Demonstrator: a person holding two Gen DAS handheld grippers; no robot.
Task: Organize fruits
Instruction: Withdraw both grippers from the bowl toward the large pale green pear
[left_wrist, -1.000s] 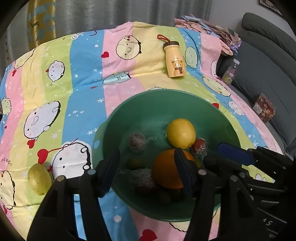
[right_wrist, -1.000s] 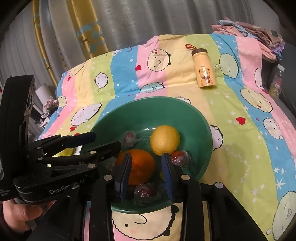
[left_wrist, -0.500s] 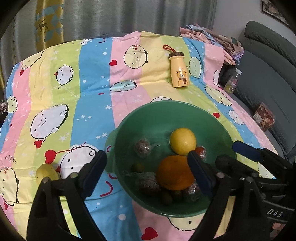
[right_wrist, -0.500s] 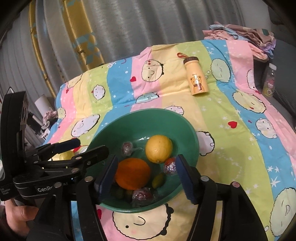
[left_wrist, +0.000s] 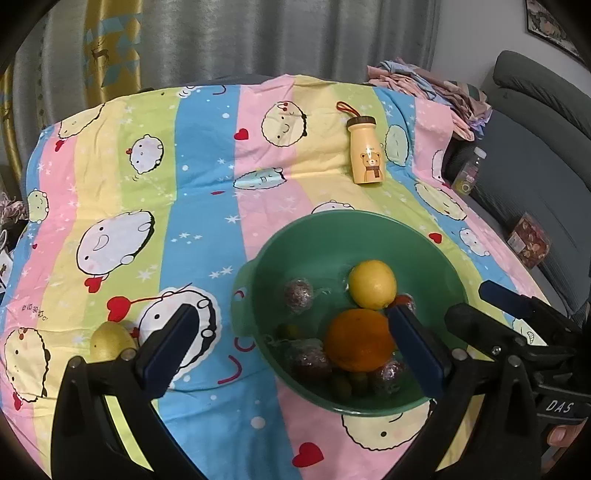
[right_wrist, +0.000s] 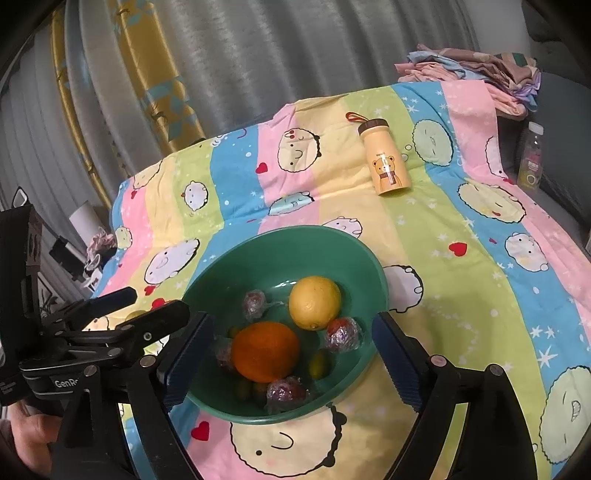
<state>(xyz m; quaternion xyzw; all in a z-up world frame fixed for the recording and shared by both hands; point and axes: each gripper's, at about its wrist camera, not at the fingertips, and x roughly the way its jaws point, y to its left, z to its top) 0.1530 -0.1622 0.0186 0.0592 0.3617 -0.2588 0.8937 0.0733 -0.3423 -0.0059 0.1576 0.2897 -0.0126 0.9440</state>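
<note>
Now, left gripper (left_wrist: 295, 350): jaws opening wider than 1 second ago, empty.
Right gripper (right_wrist: 291, 354): opening, empty.
Orange (left_wrist: 360, 339): released, bowl's (left_wrist: 258, 266) 6 o'clock.
Lemon (left_wrist: 110, 341): outside, 9 o'clock, next.

Both my views are evenly lit by soft indoor light from above, fairly bright on the striped cloth (left_wrist: 207, 192) and dimmer toward the grey curtains (right_wrist: 280, 51). Shadows are faint and short under the yellow bottle (left_wrist: 365, 151) and inside the green bowl (right_wrist: 280, 254), whose floor carries a small pale sheen. The wrapped fruits (right_wrist: 341, 334) glint. Straight lines bow outward and the corners fall to black vignette. Focus is slightly soft throughout, with my own dark jaws nearly featureless in the foreground.
</note>
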